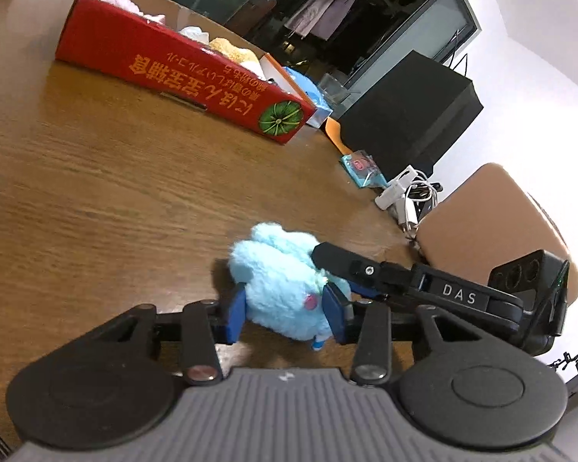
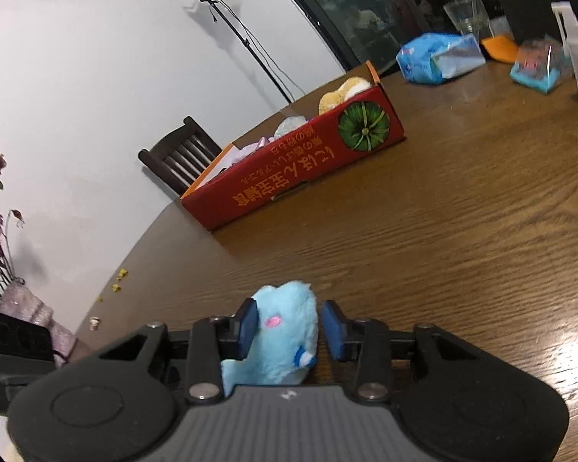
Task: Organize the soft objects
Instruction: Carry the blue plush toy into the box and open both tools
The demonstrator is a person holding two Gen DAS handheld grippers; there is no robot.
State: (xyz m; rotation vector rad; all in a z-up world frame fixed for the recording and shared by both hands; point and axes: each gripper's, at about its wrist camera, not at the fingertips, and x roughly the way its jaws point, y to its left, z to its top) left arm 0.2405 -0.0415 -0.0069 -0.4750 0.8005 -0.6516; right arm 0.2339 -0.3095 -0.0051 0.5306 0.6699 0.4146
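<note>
A light blue plush toy [image 1: 277, 285] lies on the brown wooden table [image 1: 96, 192]. My left gripper [image 1: 285, 315] has its blue pads against both sides of it. My right gripper [image 2: 291, 329] straddles the same plush [image 2: 285, 331]; its left pad touches the fur and a small gap shows at its right pad. One finger of the right gripper [image 1: 346, 265] lies against the plush in the left wrist view. A red cardboard box [image 1: 181, 73] stands at the far side of the table and holds several soft toys [image 2: 343, 94].
A blue plastic pack [image 2: 439, 57], a small teal packet [image 1: 362, 169], white chargers and cables [image 1: 404, 196] and a black box [image 1: 408, 111] sit at the table's far right. A brown chair [image 1: 497, 223] stands right. A vase of dried flowers [image 2: 27, 308] stands left.
</note>
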